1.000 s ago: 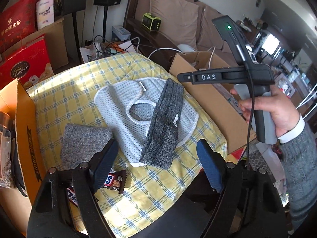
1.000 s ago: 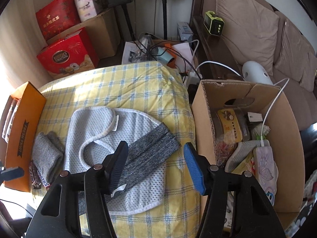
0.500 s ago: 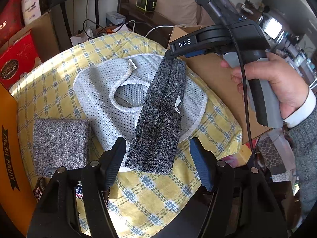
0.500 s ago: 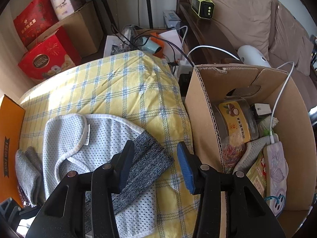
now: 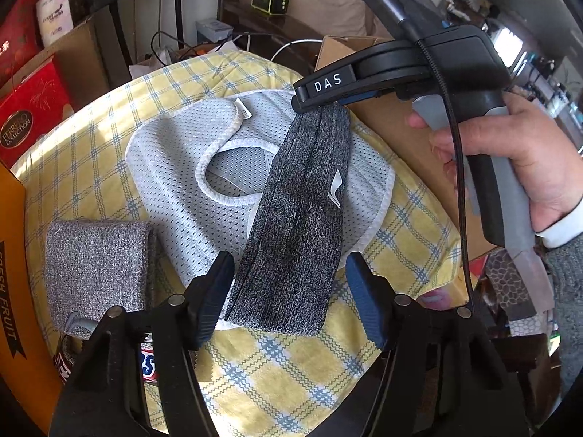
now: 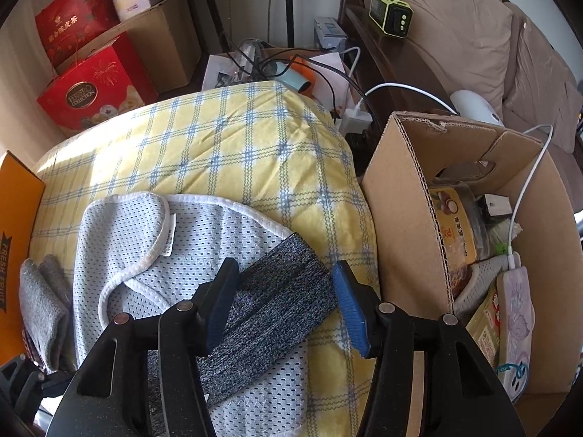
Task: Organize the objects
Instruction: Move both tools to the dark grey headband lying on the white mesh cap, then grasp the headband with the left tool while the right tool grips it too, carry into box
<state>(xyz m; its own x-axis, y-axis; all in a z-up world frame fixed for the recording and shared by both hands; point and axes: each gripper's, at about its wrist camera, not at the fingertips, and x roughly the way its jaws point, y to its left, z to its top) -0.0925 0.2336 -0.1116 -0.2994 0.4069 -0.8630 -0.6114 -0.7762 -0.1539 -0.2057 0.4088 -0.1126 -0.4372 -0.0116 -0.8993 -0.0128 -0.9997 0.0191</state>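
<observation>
Both grippers bracket the dark grey band, one per end: left gripper fingers closing, right gripper fingers opening, neither pinching yet; next, drop lower & clamp, w/ box at 3 o'clock.

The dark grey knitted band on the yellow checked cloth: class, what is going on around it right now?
A person with a handheld gripper in each hand is working on the dark grey knitted band, which lies across a pale grey mesh bib on the yellow checked cloth. The left gripper straddles the band's near end, its jaws closing but not yet pressing. The right gripper straddles the far end, its jaws opening. An open cardboard box stands beside the cloth.
</observation>
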